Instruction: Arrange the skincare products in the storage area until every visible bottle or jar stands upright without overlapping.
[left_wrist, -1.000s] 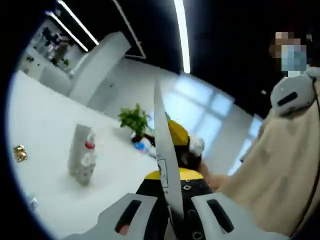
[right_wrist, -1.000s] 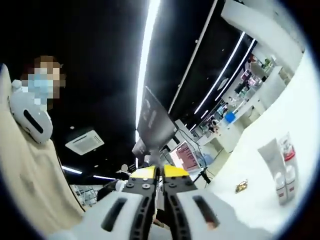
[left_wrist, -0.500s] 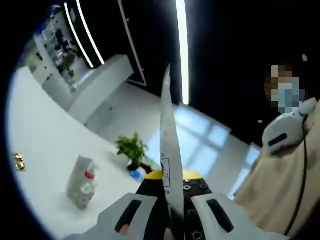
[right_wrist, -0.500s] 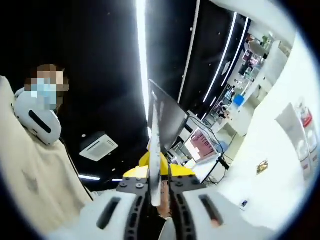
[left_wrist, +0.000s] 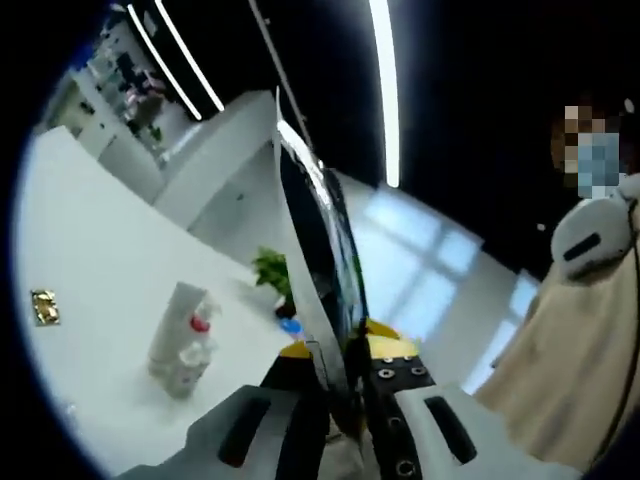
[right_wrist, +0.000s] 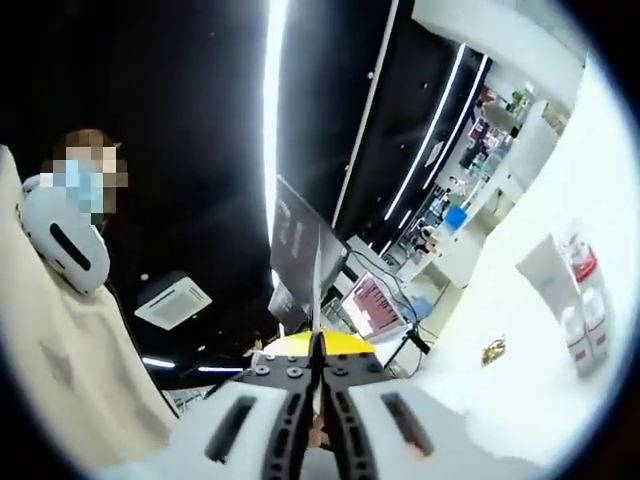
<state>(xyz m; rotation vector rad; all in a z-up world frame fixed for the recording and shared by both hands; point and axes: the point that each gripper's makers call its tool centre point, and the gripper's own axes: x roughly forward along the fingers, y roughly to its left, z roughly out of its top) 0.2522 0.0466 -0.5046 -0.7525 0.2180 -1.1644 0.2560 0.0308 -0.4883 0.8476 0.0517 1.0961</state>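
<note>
We had both grippers raised off the white table (left_wrist: 90, 290), tipped up toward the ceiling lights. The left gripper (left_wrist: 335, 415) was clamped on a thin flat card (left_wrist: 310, 260) that stood on edge between its jaws and ran up and away from us. In the right gripper view the right gripper (right_wrist: 315, 415) had its jaws pressed together on what looked like the same card (right_wrist: 317, 290), seen edge-on.

The skincare products (left_wrist: 183, 335) stood well ahead and to the left of the left gripper: a pale tube with a red-capped bottle just beside it, apparently touching. In the right gripper view the same cluster (right_wrist: 568, 295) sat far off to the right. A small gold item (left_wrist: 43, 306) lay apart from them, farther left.

We judged the main risk to be the card: with both grippers taken up by it, neither was free for the bottles, and swinging down toward the table could sweep its long edge into the cluster and topple it. The tube and bottle stood so close that a careless pinch on one could drag the other over. We could not tell whether every product was upright.
</note>
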